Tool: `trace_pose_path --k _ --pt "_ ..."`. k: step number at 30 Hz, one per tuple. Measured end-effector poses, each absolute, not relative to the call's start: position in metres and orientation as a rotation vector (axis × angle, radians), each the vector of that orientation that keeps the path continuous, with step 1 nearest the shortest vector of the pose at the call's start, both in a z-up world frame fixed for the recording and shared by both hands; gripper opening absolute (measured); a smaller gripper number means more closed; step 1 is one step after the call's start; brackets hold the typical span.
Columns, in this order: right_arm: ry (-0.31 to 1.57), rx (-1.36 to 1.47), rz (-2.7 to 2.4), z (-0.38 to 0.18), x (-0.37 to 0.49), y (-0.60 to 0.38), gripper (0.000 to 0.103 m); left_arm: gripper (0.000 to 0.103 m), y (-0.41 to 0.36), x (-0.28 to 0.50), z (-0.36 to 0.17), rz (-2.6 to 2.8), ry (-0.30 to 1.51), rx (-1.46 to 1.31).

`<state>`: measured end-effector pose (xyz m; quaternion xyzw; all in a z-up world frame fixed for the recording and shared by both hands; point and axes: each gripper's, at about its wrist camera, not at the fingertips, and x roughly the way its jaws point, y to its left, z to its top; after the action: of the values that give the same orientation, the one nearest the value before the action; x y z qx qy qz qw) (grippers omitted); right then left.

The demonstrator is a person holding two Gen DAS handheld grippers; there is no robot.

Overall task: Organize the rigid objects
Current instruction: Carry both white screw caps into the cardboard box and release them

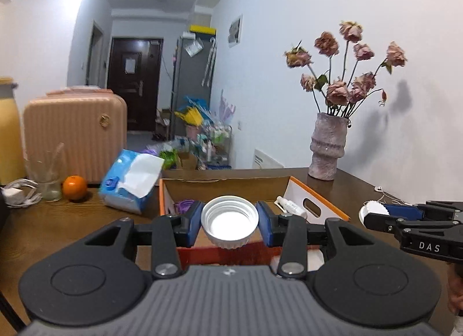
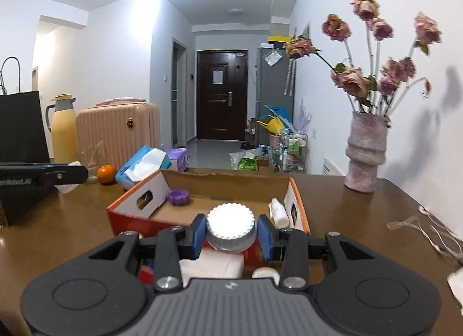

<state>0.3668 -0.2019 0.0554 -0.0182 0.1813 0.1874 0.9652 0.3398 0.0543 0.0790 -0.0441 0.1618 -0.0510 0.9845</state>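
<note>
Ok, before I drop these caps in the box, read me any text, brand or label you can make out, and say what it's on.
"DAS": white letters on the side of the right gripper, seen from the left wrist view.
"enRobot.AI": partly cut-off white print on the left gripper, seen from the right wrist view; the last characters are unclear.
Tissue pack: blue print, too blurred to read.
Paper on the door: too small to read.

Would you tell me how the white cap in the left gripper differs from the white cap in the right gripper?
The left gripper holds its left cap with the hollow, threaded inside facing the camera; the right gripper holds its right cap with the closed top showing. The left cap shows an open rim, the right cap a scalloped top edge. Both are white, ribbed, and clamped before the cardboard box.
</note>
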Motion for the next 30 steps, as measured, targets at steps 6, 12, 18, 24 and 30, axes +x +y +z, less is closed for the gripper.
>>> trace_pose_path --k 6,12,18,24,30 --pt "0.448 -0.008 0.451 0.059 0.453 -0.192 0.038 0.041 0.070 0.437 0.074 -0.140 0.458 -0.140" --pt "0.630 0.044 0.484 0.050 0.563 -0.173 0.038 0.041 0.071 0.537 0.060 -0.168 0.632 -0.192" --pt "0.801 0.045 0.409 0.012 0.669 -0.149 0.038 0.041 0.043 0.629 0.029 -0.121 0.755 -0.080" --pt "0.892 0.081 0.367 -0.015 0.717 -0.141 0.059 0.054 0.052 0.663 0.010 -0.102 0.801 -0.131" --pt "0.839 0.034 0.360 -0.011 0.712 -0.135 0.062 0.068 0.055 0.658 0.010 -0.103 0.799 -0.130"
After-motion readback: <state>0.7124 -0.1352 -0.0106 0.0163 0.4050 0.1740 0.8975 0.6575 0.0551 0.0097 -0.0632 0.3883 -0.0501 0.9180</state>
